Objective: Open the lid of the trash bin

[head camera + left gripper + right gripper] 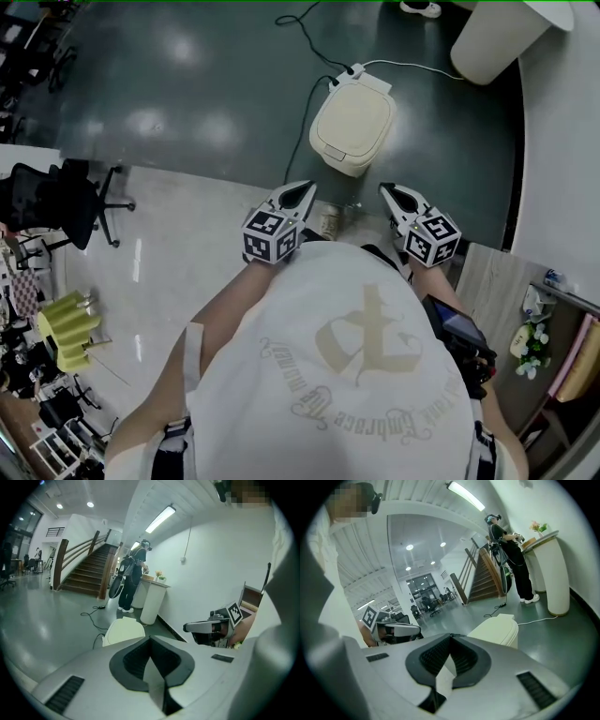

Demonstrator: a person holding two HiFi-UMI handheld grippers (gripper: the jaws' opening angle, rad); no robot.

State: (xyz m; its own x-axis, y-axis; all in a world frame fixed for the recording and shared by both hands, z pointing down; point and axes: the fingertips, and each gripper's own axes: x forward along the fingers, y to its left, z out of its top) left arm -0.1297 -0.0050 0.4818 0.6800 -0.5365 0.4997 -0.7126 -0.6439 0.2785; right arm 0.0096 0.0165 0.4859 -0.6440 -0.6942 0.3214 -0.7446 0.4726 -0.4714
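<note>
A cream trash bin (352,127) stands on the dark floor ahead of me, and its lid lies down flat. The bin also shows in the left gripper view (124,631) and the right gripper view (499,629), beyond the jaw tips. My left gripper (305,190) is held at chest height, short of the bin and to its left, with its jaws together and nothing between them. My right gripper (386,190) is level with it, to the bin's right, also shut and empty. Neither touches the bin.
A black cable (305,112) and a white cable (422,66) run along the floor to the bin. A white pedestal (497,37) stands at the far right. There is a black office chair (66,202) at the left and a wooden desk (487,281) at the right. A person (133,576) stands by the stairs.
</note>
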